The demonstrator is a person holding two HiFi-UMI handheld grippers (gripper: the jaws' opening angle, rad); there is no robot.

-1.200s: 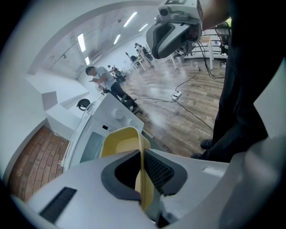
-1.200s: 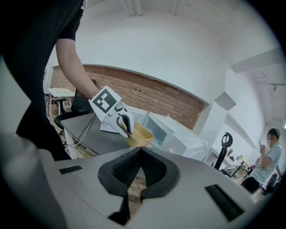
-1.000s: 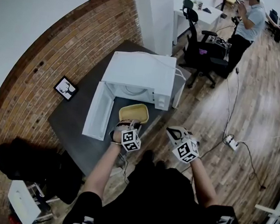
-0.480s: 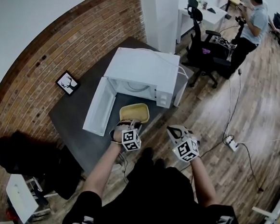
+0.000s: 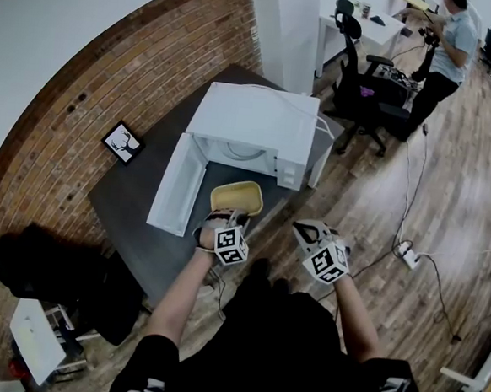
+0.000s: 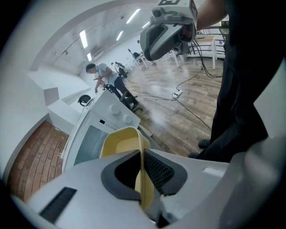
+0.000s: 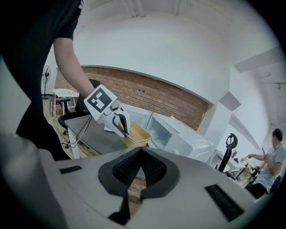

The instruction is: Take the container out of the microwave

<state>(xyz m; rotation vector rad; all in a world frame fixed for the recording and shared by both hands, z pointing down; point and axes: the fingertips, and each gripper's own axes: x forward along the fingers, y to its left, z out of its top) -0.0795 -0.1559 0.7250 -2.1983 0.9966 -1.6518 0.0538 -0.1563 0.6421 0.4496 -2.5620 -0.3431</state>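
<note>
In the head view, the left tool (image 5: pixel 225 218) holds the near rim of the yellow container (image 5: pixel 237 196). The container is outside the white microwave (image 5: pixel 253 125), just in front of its open cavity, over the near edge of the dark worktop (image 5: pixel 130 211). The door (image 5: pixel 176 187) stands open at the left, and the right tool (image 5: pixel 314 232) hangs apart at the right. In the left gripper view, the jaws are clenched on the container's thin wall. In the right gripper view, the jaws are pressed together, gripping nothing.
</note>
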